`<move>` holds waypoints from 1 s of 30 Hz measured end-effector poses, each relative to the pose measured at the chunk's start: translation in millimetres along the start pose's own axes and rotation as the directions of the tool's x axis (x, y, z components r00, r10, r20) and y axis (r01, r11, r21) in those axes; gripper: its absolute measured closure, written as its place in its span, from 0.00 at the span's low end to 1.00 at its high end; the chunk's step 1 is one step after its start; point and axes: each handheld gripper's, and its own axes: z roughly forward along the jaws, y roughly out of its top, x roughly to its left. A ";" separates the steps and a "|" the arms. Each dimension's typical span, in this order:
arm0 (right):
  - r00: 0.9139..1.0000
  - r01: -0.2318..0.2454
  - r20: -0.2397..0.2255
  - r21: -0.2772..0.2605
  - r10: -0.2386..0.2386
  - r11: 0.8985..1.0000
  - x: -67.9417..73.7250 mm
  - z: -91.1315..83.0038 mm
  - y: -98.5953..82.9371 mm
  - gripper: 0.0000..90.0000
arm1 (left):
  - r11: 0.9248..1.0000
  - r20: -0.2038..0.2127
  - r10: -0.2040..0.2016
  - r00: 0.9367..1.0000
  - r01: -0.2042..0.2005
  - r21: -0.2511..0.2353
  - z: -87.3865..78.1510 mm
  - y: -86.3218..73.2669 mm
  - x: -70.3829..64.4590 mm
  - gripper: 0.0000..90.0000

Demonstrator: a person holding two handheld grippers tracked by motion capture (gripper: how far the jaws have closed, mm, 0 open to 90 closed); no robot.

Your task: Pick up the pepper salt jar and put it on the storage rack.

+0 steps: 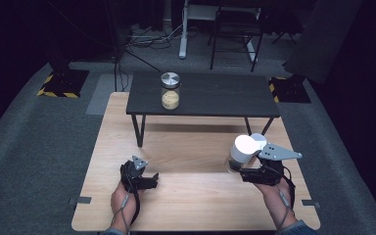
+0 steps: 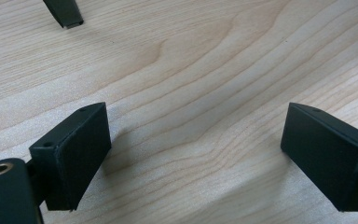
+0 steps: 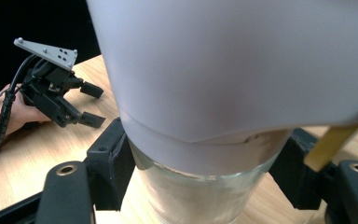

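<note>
A glass jar with a tall white cap [image 1: 242, 150] stands on the light wooden table [image 1: 186, 205] at the right. My right gripper [image 1: 238, 170] is shut on it. In the right gripper view the black jaws press the glass body [image 3: 200, 196] from both sides, just below the white cap [image 3: 223, 70]. My left gripper [image 1: 152, 179] lies low on the table at the left, open, with bare wood between its wide-apart jaws [image 2: 196, 135]. It appears again in the right gripper view as the left gripper [image 3: 87, 105], held by a hand.
A low black bench [image 1: 215, 95] stands across the back of the table. On it is a second glass jar [image 1: 170, 91] with a metal lid and yellow contents. A black leg tip [image 2: 65, 13] touches the wood ahead of the left gripper. Chairs and cables are on the floor beyond.
</note>
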 end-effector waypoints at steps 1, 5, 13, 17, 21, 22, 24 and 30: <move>1.000 0.000 0.000 0.000 0.000 1.000 0.0 0.0 0.0 0.33 | 1.000 0.000 -0.001 1.000 0.001 0.001 -0.1 0.1 0.0 0.09; 1.000 0.009 -0.001 0.003 -0.009 1.000 -2.5 1.6 15.4 0.33 | 1.000 0.001 -0.003 1.000 0.003 0.001 0.0 0.1 0.0 0.09; 1.000 0.007 0.001 -0.004 -0.007 1.000 -8.9 2.9 39.5 0.33 | 1.000 0.002 -0.004 1.000 0.004 0.000 0.2 -0.1 0.2 0.09; 1.000 0.023 0.012 -0.006 -0.023 1.000 -10.9 6.0 55.0 0.33 | 1.000 0.004 -0.003 1.000 0.003 0.000 0.2 0.0 0.7 0.09; 1.000 0.019 0.013 -0.011 -0.019 1.000 -12.9 8.3 64.0 0.33 | 1.000 0.005 -0.002 1.000 0.002 0.000 0.2 0.0 1.0 0.09; 1.000 0.024 0.014 -0.011 -0.024 1.000 -13.1 10.5 71.2 0.33 | 1.000 0.006 -0.002 1.000 0.002 0.000 0.2 0.0 1.1 0.09; 0.999 0.030 0.016 -0.010 -0.030 0.999 -12.5 11.9 75.2 0.33 | 1.000 0.005 -0.002 1.000 0.002 0.000 0.2 0.0 1.0 0.09; 0.999 0.046 0.012 -0.014 -0.045 0.999 -13.7 22.1 100.7 0.33 | 1.000 0.008 -0.001 1.000 0.001 0.000 0.1 -0.1 1.5 0.09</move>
